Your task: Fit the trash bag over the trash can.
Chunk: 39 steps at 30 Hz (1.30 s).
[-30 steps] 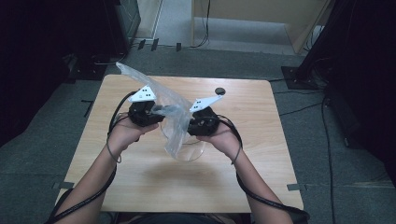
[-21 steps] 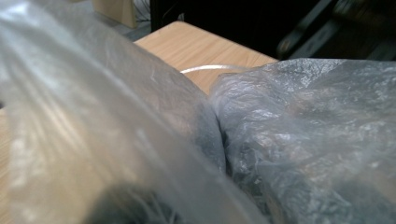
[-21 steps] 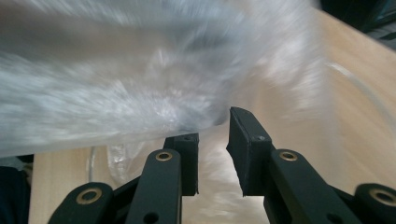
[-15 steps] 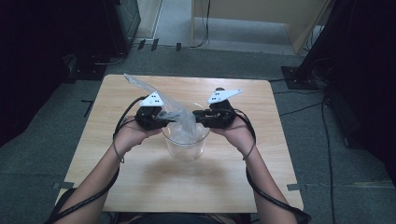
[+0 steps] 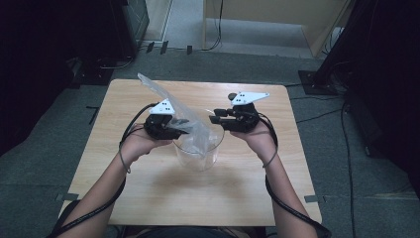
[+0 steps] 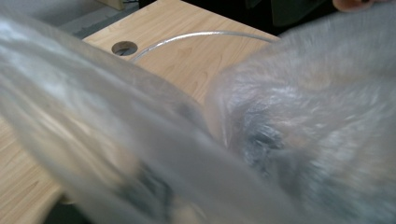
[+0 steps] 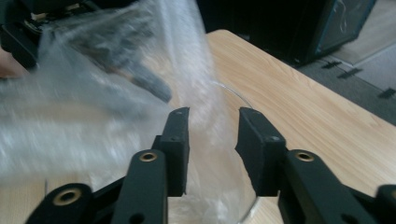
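A clear round container (image 5: pixel 198 154) stands at the middle of the wooden table (image 5: pixel 198 198). A clear plastic bag (image 5: pixel 163 96) drapes over my left gripper (image 5: pixel 184 128) and hangs into the container. Its film (image 6: pixel 303 116) blurs the left gripper view and hides the jaws, which have just been opening; whether film lies between them I cannot tell. My right gripper (image 5: pixel 212 117) is at the container's right rim, pointing left. Its jaws (image 7: pixel 213 116) have just been opening and stand apart with nothing between them, the bag (image 7: pixel 93 107) just beyond their tips.
A round hole (image 5: pixel 233 95) is cut in the table behind the container, also seen as the hole (image 6: pixel 124 47). Cables trail from both grippers along the forearms. Dark equipment and floor cables surround the table.
The right gripper has let go of the bag and drawn back to the right. The bag has slackened and now hangs from the left gripper into the container.
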{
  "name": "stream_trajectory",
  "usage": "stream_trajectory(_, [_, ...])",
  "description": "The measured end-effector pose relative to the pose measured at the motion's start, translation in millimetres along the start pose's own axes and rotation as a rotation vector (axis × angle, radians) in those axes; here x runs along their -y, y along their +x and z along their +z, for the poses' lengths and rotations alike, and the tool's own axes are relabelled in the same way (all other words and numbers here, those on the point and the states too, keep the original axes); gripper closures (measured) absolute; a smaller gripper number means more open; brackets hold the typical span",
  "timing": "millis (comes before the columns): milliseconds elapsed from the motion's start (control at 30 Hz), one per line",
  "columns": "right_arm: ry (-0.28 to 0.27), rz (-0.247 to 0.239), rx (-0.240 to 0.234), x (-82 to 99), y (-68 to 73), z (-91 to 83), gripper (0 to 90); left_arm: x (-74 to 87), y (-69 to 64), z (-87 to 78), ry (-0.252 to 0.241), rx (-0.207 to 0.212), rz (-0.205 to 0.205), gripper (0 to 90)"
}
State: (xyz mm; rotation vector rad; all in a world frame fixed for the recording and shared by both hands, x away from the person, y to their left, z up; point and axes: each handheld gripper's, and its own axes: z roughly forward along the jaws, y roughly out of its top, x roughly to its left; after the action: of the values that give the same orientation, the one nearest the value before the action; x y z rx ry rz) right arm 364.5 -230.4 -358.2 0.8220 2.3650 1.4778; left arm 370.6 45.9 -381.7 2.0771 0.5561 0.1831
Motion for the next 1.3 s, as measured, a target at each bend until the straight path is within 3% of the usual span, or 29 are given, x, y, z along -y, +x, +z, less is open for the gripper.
stream_trajectory(133, [-0.021,-0.034,-0.035,-2.1,6.3,3.1,59.9,-2.1,-0.7,-5.2,-0.019,0.042,0.007,41.2])
stream_trajectory(167, [-0.023,-0.040,-0.047,-2.5,7.5,3.8,58.6,-4.7,-2.2,-10.1,-0.033,0.082,-0.010,40.1])
stream_trajectory(200, [-0.025,-0.043,-0.058,-2.7,8.9,4.6,58.3,-6.0,-3.7,-12.7,-0.039,0.087,-0.001,39.3])
stream_trajectory(300, [-0.026,-0.066,-0.088,-3.0,12.8,7.9,56.0,-9.5,-6.1,-19.1,-0.039,0.064,0.038,37.6])
stream_trajectory(633, [-0.023,-0.076,-0.142,-1.2,17.6,14.8,50.9,-11.2,-2.0,-35.3,-0.045,0.065,0.077,35.3])
stream_trajectory(800, [-0.030,-0.078,-0.172,-0.7,21.0,19.5,51.3,-11.2,-1.3,-35.8,-0.063,0.065,0.065,35.7])
stream_trajectory(1033, [-0.037,-0.101,-0.219,-2.1,29.1,23.3,50.7,-11.1,-4.8,-28.3,-0.067,0.067,0.044,44.2])
stream_trajectory(1300, [-0.031,-0.160,-0.264,-2.3,36.6,26.7,56.4,-9.2,-8.3,-19.0,-0.045,0.058,0.059,39.7])
